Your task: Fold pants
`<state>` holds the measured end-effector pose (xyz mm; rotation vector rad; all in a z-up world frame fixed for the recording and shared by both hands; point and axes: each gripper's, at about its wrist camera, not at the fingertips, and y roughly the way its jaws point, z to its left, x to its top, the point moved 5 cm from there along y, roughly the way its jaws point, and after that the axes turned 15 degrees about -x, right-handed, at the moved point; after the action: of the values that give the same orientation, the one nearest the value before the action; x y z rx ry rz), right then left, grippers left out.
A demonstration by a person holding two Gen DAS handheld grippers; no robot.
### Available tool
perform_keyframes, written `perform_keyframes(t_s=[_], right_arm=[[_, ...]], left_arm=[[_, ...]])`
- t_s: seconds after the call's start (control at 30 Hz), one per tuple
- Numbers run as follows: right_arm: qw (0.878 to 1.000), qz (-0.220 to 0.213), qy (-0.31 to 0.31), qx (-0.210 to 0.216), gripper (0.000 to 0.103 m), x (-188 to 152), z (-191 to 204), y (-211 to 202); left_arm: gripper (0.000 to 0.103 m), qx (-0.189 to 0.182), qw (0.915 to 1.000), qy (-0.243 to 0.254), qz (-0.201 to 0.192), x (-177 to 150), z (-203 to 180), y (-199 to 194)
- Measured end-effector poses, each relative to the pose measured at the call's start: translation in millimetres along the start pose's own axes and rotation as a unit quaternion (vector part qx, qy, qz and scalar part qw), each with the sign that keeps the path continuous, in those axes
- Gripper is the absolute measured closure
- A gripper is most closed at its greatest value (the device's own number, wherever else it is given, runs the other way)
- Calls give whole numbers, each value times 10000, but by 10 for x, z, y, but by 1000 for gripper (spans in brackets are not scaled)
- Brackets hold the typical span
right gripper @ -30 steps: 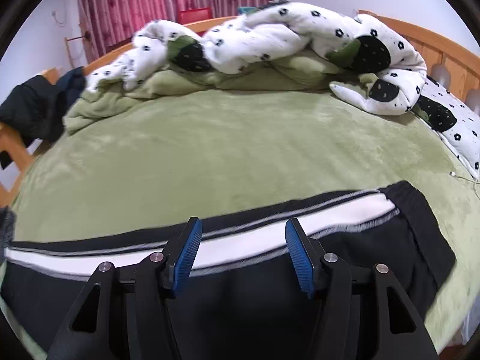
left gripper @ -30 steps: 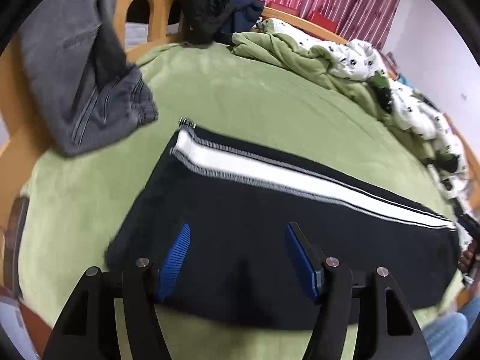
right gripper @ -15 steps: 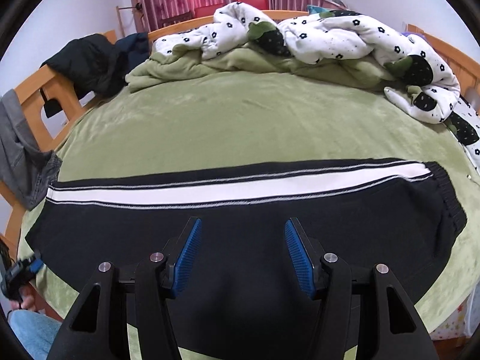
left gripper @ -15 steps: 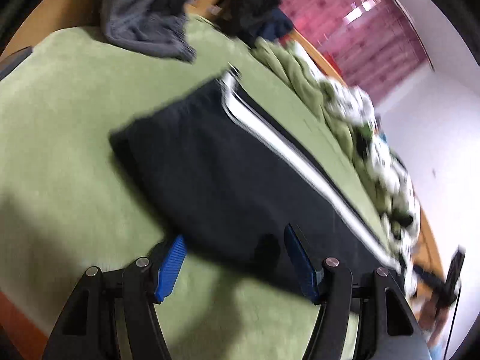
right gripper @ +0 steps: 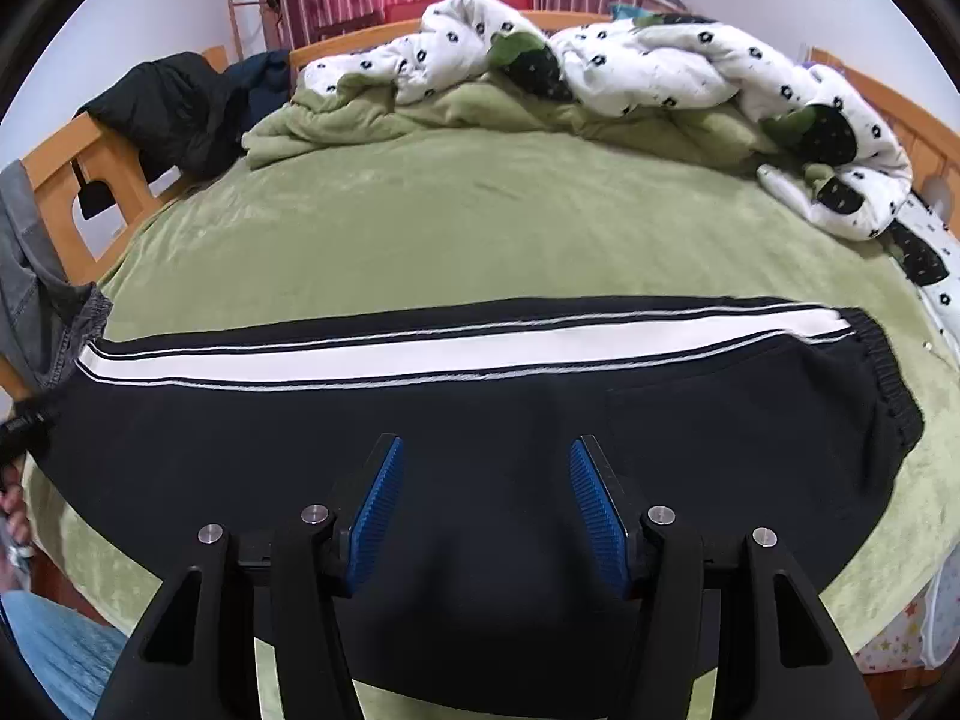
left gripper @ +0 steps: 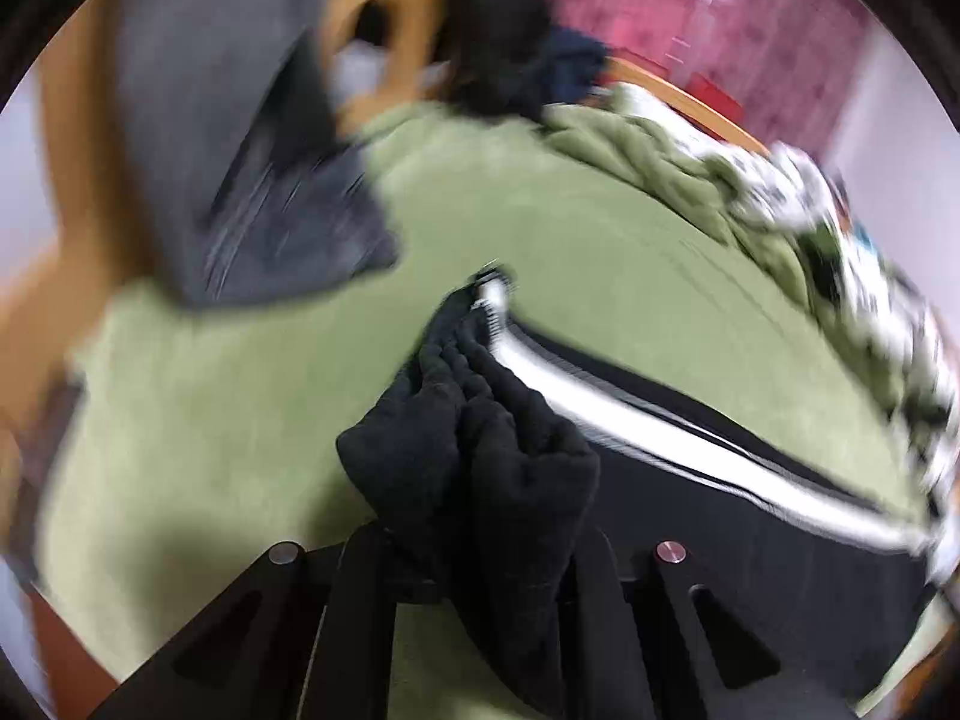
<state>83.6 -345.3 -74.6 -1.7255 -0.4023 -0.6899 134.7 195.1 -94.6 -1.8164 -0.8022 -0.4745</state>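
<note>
Looking across the green bed (right gripper: 480, 216), I see the black pants (right gripper: 480, 414) with the white side stripe laid lengthwise along its near edge, already doubled leg on leg, waistband toward my right and cuffs toward my left. A grey garment (left gripper: 240, 138) hangs over the wooden bed frame (right gripper: 66, 162) beyond the cuff end, and the spotted quilt (right gripper: 660, 66) is heaped at the far side. My left gripper (left gripper: 474, 546) has its jaws closed on the bunched cuff end, the cloth gathered up between them; this view is blurred. My right gripper (right gripper: 486, 516) hovers over the middle of the pants, jaws wide and holding nothing. I judge this to be the start of the crosswise fold. Next I need to carry the cuffs toward the waistband, keeping the edges aligned and the stripe straight.
</note>
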Motion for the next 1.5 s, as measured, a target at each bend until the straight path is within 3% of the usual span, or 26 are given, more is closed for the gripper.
perform_keyframes(t_s=[0.13, 0.27, 0.37, 0.47, 0.57, 0.67, 0.73, 0.77, 0.8, 0.87, 0.9, 1.03, 1.1, 1.17, 1.37, 1.47, 1.5], right_arm=[[9998, -171, -45, -111, 46, -29, -178, -33], [9993, -240, 10, -274, 46, -83, -424, -31], [9982, -330, 138, -491, 46, -122, -660, -47], [9960, -429, 546, -556, 46, -161, -968, -111], [9926, -522, 965, -521, 46, -227, -1265, -189], [9911, -464, 1162, -458, 46, -313, -1451, -197], [9916, -386, 1160, -421, 46, -361, -1491, -177], [9923, -330, 1122, -401, 46, -382, -1499, -154], [9929, -291, 1090, -376, 46, -408, -1492, -141], [9948, -219, 975, -218, 46, -425, -1437, -97], [9956, -187, 910, -132, 46, -433, -1384, -87], [9973, 15, 637, 377, 46, -370, -1051, -32], [9950, 202, 609, 764, 46, -319, -805, 5], [9917, 396, 513, 1106, 45, -271, -534, 70], [9799, 1123, 568, 1548, 44, -244, 99, 507], [9691, 1558, 757, 1757, 45, -333, 363, 790], [9709, 1517, 770, 1686, 46, -351, 422, 837]], left_arm=[[92, 115, 9930, 1176, 68, 225, -903, -90], [92, -80, 9748, 2222, 169, 136, -2035, -83], [92, -505, 9618, 2656, 421, -207, -2818, 50], [93, -1082, 9526, 2731, 789, -678, -3391, 323], [93, -1796, 9432, 2319, 1558, -1386, -3749, 686], [92, -1880, 9342, 2363, 1897, -2001, -3868, 863], [91, -1711, 9337, 2615, 1745, -2165, -3855, 886], [84, -1750, 9329, 2683, 1647, -2179, -3828, 843], [74, -1954, 9276, 2701, 1688, -2174, -3808, 771], [38, -2329, 9187, 2542, 1926, -2125, -3743, 633], [35, -2425, 9200, 2417, 1906, -2061, -3667, 525], [29, -2339, 9306, 2372, 1518, -1818, -3267, 151], [26, -1875, 9459, 2380, 1164, -1683, -2950, 31], [26, -1547, 9553, 2298, 1029, -1553, -2605, -28], [25, -960, 9669, 2009, 1249, -1567, -1824, 24], [25, -940, 9623, 2016, 1566, -1649, -1643, 120], [25, -966, 9639, 1930, 1558, -1668, -1580, 150]])
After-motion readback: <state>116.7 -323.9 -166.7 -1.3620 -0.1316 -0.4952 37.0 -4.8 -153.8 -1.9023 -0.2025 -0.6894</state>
